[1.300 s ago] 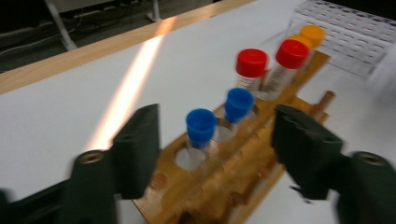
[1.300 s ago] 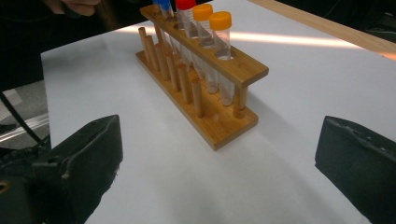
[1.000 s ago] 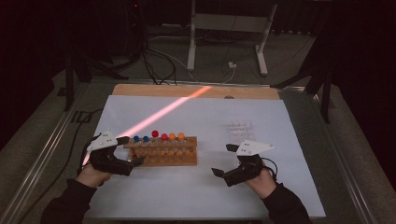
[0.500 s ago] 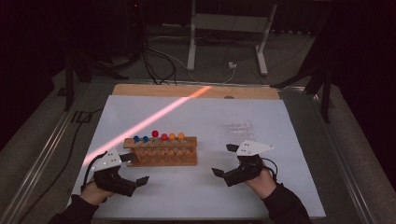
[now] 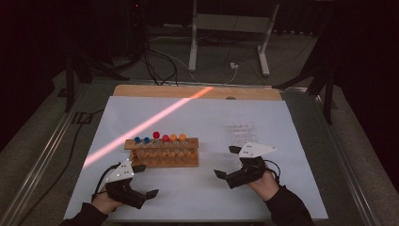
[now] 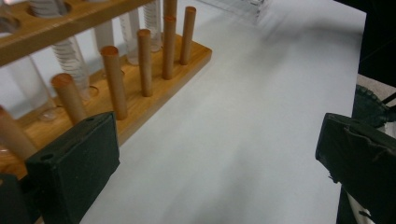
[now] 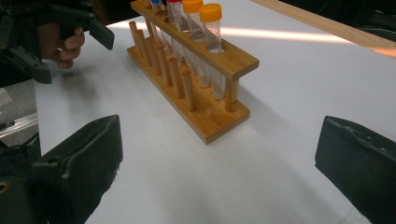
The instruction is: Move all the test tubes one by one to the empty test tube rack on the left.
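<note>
My left claw (image 5: 143, 181) gapes wide and empty near the surface's (image 5: 197, 117) front edge, just before the wooden rack (image 5: 162, 153) of capped tubes (image 5: 164, 139). My right claw (image 5: 227, 162) gapes wide too, holding nothing.

No readable text, labels, brands or numbers anywhere. The test tubes (image 7: 211, 28) in the wooden rack (image 5: 162, 153) carry fine graduation marks, but they're too small and blurred to read. The white sheet (image 5: 197, 122) on the tabletop is unprinted.
</note>
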A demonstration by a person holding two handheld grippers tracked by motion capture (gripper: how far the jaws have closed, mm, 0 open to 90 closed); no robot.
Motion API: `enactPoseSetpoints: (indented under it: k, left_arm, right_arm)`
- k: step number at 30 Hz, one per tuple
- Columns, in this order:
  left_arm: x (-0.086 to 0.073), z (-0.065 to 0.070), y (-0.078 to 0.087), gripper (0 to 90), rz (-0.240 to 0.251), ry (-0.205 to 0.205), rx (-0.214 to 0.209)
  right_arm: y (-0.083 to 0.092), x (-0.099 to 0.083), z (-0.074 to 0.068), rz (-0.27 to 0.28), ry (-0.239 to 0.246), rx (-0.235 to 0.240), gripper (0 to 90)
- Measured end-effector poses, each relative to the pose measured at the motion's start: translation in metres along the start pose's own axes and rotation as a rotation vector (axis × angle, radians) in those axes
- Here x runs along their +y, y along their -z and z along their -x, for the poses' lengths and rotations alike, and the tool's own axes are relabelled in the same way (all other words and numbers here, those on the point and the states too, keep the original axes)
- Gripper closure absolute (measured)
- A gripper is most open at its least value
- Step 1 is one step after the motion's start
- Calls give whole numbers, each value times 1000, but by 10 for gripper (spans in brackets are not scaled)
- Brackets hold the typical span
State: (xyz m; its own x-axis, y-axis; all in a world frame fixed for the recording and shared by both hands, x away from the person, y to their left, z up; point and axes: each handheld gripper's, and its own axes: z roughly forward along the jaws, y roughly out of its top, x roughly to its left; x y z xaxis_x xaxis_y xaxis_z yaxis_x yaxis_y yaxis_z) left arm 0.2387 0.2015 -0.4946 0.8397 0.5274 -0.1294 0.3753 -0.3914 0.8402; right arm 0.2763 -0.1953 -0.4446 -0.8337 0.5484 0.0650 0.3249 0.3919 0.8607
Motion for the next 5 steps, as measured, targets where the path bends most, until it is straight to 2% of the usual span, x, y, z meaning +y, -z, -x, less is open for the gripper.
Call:
enactPoseSetpoints:
  k: [5]
  left_arm:
    - [1,0,0,6,-3,6,-6]
  right_arm:
    - [-1,-1,1,-1,-1,-1,5]
